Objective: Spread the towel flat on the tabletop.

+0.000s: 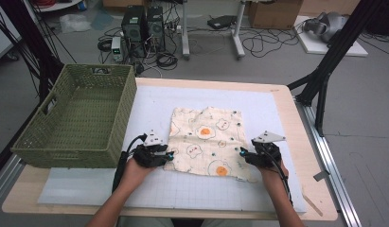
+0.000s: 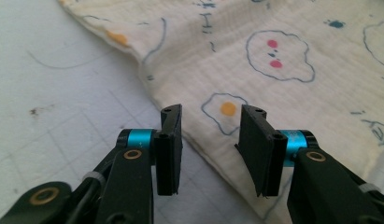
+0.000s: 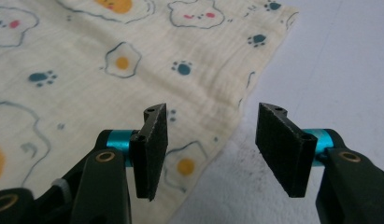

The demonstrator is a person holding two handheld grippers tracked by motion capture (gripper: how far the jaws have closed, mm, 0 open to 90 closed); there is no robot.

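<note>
A cream cloth [image 1: 206, 139] printed with fried eggs and paw marks lies nearly flat on a white gridded mat [image 1: 149, 106]. My left gripper [image 1: 169, 156] sits at the cloth's near left corner. In the left gripper view its jaws [image 2: 210, 116] stand open over the cloth's [image 2: 283, 56] edge, with no pad touching the fabric. My right gripper [image 1: 243, 152] is at the cloth's near right corner. In the right gripper view it [image 3: 210, 114] is open, one jaw above the cloth [image 3: 110, 60] and the other above bare mat [image 3: 330, 70].
A green woven basket [image 1: 64, 158] stands at the table's left side, beside the mat. The wooden table edge [image 1: 303, 142] runs along the right. Cables, computer cases and boxes lie on the floor beyond the table.
</note>
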